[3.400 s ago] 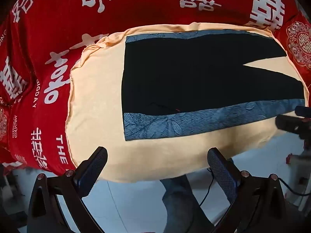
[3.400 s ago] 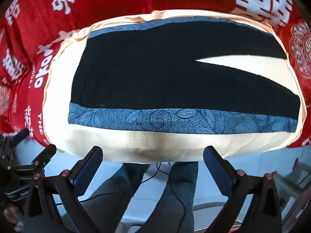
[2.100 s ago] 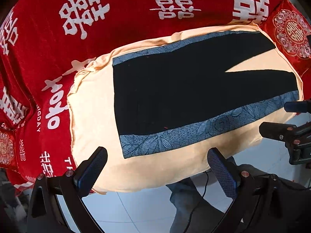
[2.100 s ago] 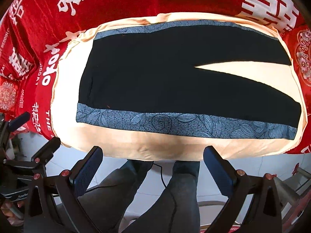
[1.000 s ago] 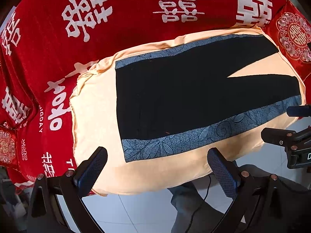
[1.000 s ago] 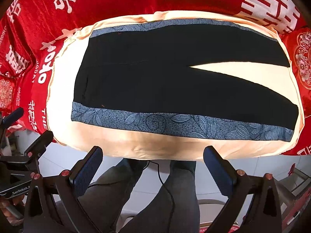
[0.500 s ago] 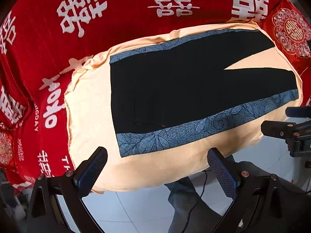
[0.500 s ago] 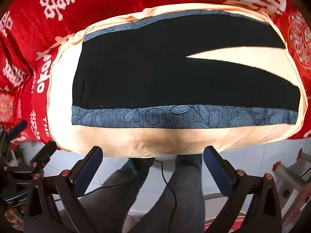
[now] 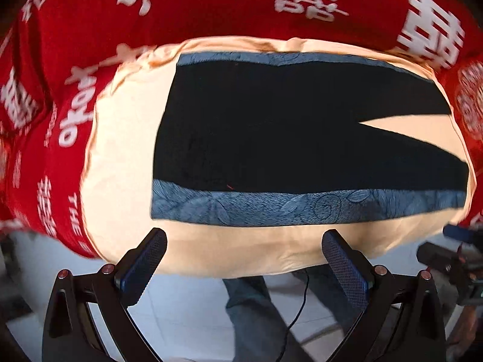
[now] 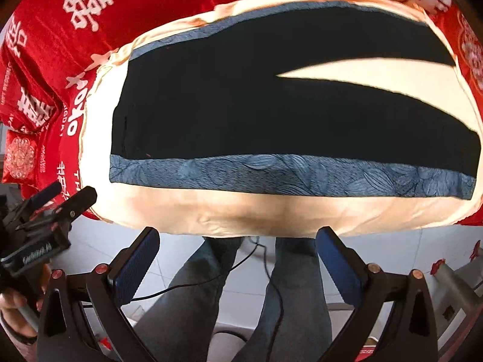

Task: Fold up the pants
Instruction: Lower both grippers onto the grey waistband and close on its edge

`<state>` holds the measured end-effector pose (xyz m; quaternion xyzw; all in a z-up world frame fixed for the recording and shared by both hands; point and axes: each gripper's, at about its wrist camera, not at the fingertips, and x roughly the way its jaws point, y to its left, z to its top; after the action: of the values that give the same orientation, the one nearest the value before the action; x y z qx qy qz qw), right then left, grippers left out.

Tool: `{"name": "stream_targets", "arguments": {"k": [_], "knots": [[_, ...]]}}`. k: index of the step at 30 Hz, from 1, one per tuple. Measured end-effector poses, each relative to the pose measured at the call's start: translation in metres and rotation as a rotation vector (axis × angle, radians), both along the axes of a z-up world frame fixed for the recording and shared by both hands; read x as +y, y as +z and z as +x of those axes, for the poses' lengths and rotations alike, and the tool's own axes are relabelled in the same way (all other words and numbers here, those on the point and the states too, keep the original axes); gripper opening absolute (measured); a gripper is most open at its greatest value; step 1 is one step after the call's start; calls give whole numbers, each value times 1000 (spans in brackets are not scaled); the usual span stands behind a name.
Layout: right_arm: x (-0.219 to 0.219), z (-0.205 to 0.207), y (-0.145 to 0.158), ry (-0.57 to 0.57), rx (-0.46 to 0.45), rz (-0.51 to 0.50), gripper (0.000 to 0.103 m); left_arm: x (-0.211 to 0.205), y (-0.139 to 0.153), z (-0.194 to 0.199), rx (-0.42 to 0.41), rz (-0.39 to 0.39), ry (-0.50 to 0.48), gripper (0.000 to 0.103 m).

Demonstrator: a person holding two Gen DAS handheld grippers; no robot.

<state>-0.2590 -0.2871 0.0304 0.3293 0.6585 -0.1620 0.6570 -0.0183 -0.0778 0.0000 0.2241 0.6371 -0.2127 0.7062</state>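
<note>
Black pants (image 9: 271, 129) (image 10: 241, 111) with blue leaf-patterned side stripes (image 9: 302, 208) lie flat on a cream sheet (image 9: 120, 163), waist to the left, the two legs parting to the right. My left gripper (image 9: 243, 259) hangs open off the sheet's near edge, below the near stripe, holding nothing. My right gripper (image 10: 237, 256) is open too, just below the sheet's front edge, empty. The right gripper's body shows at the far right of the left wrist view, and the left gripper's body (image 10: 45, 211) at the left of the right wrist view.
Red bedding with white characters (image 9: 211, 9) surrounds the cream sheet (image 10: 241, 211). A person's jeans-clad legs (image 10: 196, 301) and a black cable (image 10: 211, 277) are over the white tiled floor (image 9: 187, 310) below the bed edge. A hand (image 10: 12, 310) holds the left gripper.
Both grippers have shifted toward the bed's front edge; the pants now look larger and closer in both views. The pants have not moved and both grippers stay open.
</note>
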Motion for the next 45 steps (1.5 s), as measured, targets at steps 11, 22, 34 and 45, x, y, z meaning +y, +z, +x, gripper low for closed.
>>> {"name": "stream_targets", "arguments": {"k": [11,22,34,45], "knots": [[-26,-27,-54,-223,-189,261,103,24,-42,11,48,-83,122,103],[32,5,-164,-278,-319,498,81,64,-125,31,138,-204,213,103],[24,20,-189,-388,-518,524,81,77,-169,30,293,-384,294,103],[8,36,-132,-377,-649,547,81,61,-168,58,342,-553,451,103]]}}
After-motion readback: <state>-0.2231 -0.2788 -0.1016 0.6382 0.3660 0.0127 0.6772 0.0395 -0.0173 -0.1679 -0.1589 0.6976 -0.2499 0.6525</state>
